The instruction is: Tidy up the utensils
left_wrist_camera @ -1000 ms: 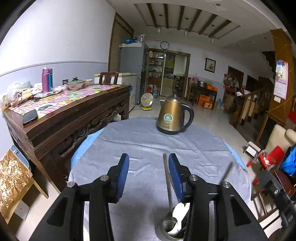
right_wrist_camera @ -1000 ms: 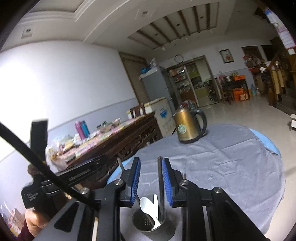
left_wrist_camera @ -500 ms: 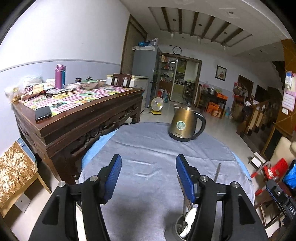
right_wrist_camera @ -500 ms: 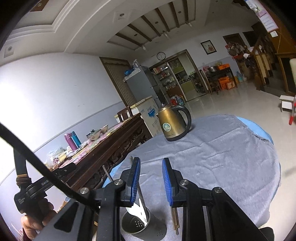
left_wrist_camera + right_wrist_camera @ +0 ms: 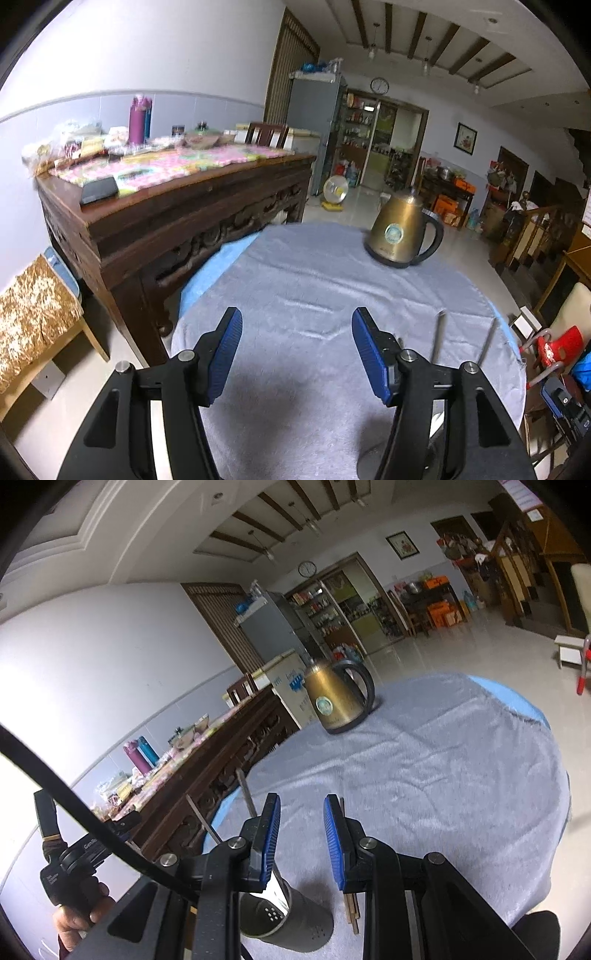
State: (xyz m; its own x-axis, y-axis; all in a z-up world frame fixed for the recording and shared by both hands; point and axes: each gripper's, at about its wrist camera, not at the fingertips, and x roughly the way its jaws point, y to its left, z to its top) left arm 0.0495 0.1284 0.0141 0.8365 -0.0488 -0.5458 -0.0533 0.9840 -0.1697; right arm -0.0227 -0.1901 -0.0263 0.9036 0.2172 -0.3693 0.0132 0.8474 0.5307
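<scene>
On the left a hand [image 5: 79, 915] holds the left gripper [image 5: 297, 354]; its blue fingers [image 5: 227, 354] stand wide with only grey cloth [image 5: 325, 295] between them. Further right, the metal utensil holder [image 5: 284, 923] stands on the round table with long handles [image 5: 245, 792] rising from it. Just beside it lie wooden chopsticks [image 5: 351, 910]. The right gripper [image 5: 301, 840] hangs above them, fingers narrow and holding nothing. A gold kettle [image 5: 338, 698] stands far behind.

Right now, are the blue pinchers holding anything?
No. The left gripper is open over bare cloth. The right gripper has an empty gap too; the chopsticks lie on the cloth underneath it.
</scene>
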